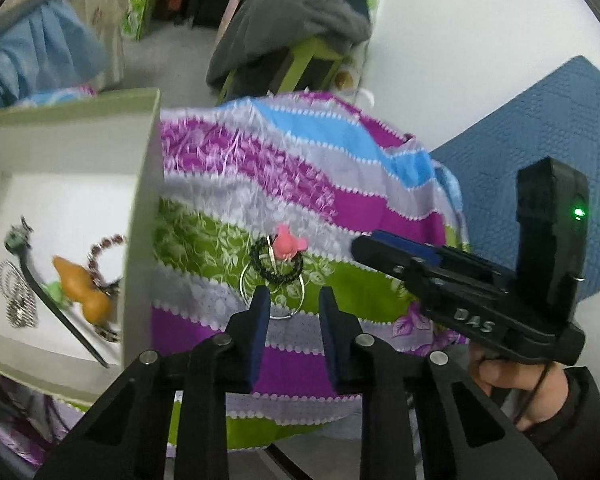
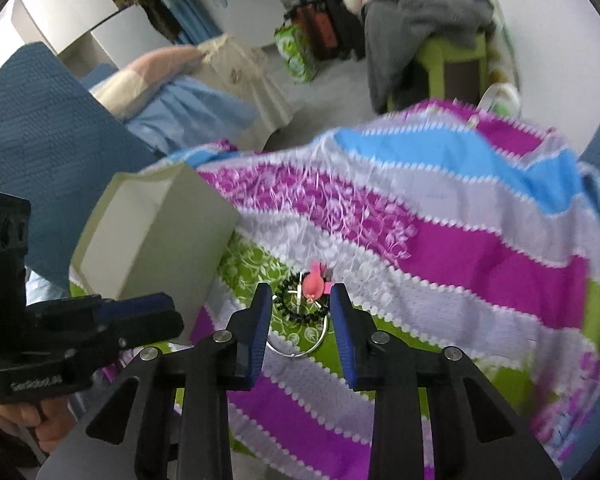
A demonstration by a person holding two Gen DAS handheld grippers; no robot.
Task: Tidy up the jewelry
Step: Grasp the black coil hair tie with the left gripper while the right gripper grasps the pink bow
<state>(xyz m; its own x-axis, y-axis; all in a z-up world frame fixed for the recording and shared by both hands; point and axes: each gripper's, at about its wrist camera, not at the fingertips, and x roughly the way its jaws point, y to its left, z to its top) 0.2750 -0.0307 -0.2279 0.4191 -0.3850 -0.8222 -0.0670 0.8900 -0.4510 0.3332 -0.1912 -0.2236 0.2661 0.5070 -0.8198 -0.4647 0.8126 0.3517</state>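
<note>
Left wrist: both tongs, left gripper (image 1: 294,300) and right gripper (image 2: 300,300), parted and empty above black beaded bracelet (image 1: 277,262), thin silver hoop (image 1: 274,300), pink charm (image 1: 289,245) on striped cloth (image 1: 300,184).

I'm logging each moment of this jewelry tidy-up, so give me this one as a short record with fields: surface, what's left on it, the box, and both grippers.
surface: striped cloth in purple, green, blue and grey
left on cloth: black bead bracelet, pink charm over it, thin silver ring, all in one cluster
box: open white box beside the cluster, already holding an orange pendant, a silver chain and a beaded bracelet
left gripper: open, nothing between the fingers, aimed at the cluster
right gripper: open, holding nothing, fingers either side of the cluster
</note>
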